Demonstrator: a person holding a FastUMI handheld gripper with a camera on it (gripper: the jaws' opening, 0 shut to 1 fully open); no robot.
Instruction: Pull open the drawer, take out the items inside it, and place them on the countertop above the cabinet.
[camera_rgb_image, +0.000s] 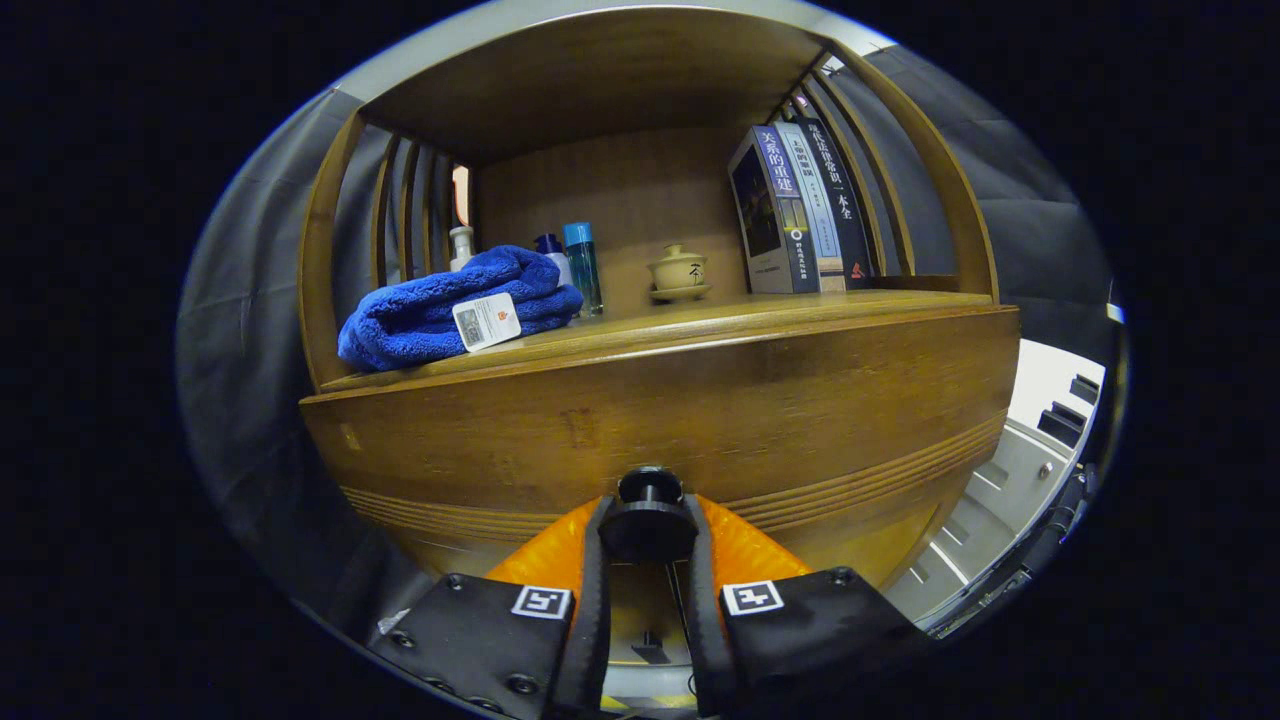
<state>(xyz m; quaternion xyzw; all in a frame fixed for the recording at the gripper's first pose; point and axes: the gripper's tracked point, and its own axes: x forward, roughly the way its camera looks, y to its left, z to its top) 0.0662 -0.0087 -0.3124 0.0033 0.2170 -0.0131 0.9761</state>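
The drawer (660, 420) sits under the countertop (700, 318), its round knob (648, 520) pinched between the gripper (648, 530) fingers. On top, left to right: a blue towel (450, 305), bottles (582, 265), a little cup (679, 272), and books (800, 210).

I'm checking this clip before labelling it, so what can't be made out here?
- Drawer contents: hidden behind the closed drawer front, gripper view.
- Bottles: lower parts hidden by the blue towel.
- Tool fingers flank the knob; whether they press it is unclear.
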